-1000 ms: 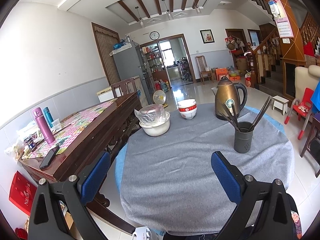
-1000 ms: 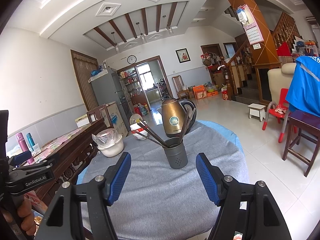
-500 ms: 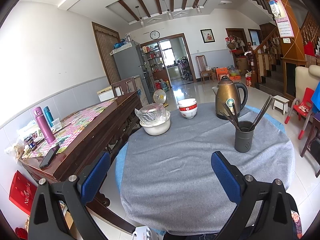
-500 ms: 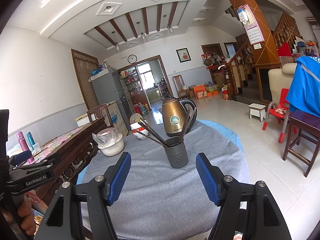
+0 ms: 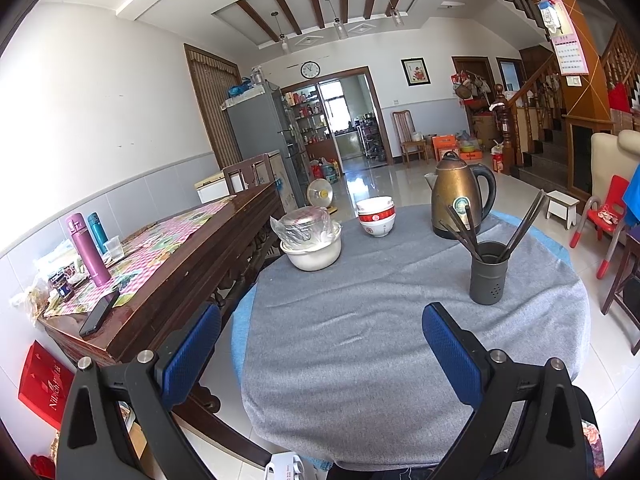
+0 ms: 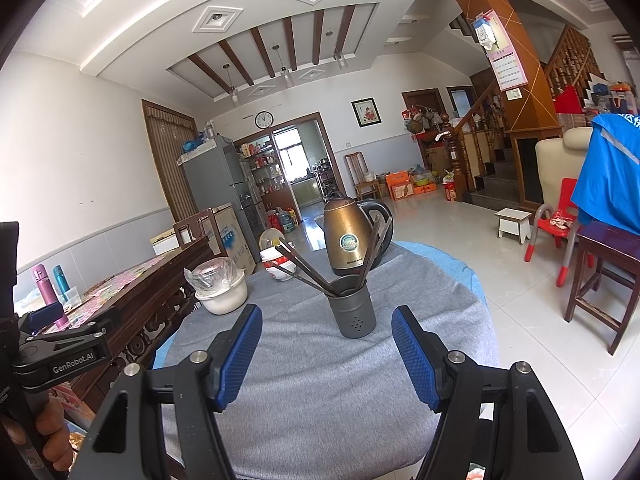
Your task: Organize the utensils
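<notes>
1. My right tongs (image 6: pixel 326 354) hang apart and empty over the near part of the counter (image 6: pixel 320 400), aimed straight at the holder (image 6: pixel 352 312), which sits framed between the two blue pads. I read that as lining up on it.
2. My left tongs (image 5: pixel 320 354) are also spread wide with nothing between them, low at the counter's near edge and off to the left of the holder (image 5: pixel 488 272). There they leave the right side a clear path.
3. The chopsticks (image 6: pixel 320 276) all stand in the holder, dark sticks fanned out in two leaning groups, one to each side, tips down in the cup. I see none lying loose on the grey cloth.
4. That fits two readings: the sticks are gathered and the job is done, or they are waiting to be pulled out and sorted. I cannot tell which from here.
5. Farther back stand the kettle (image 6: pixel 348 236), just behind the holder, a stack of bowls (image 5: pixel 376 216), and a white pot (image 5: pixel 312 244) with a bagged lid, all well clear of the tongs.
</notes>
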Available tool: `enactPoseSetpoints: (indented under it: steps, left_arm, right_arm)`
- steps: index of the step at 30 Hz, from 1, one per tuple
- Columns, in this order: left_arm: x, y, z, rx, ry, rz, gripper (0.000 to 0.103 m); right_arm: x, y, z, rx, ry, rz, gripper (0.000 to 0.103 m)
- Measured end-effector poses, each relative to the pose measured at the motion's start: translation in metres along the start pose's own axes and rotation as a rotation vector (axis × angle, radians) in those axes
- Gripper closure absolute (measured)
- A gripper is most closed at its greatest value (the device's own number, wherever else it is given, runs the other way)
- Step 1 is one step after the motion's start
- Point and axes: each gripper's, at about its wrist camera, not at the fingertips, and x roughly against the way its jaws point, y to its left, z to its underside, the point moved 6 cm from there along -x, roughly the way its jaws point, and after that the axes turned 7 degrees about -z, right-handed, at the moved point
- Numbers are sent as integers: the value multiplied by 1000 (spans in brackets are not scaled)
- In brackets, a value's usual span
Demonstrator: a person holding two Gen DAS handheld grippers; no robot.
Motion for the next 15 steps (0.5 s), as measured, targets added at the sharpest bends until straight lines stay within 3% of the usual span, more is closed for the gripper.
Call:
enactPoseSetpoints:
  steps: [15]
  left_arm:
    - [2, -1, 0, -2, -10, -4, 2]
  right_arm:
    - [0, 0, 0, 9, -1, 0, 32]
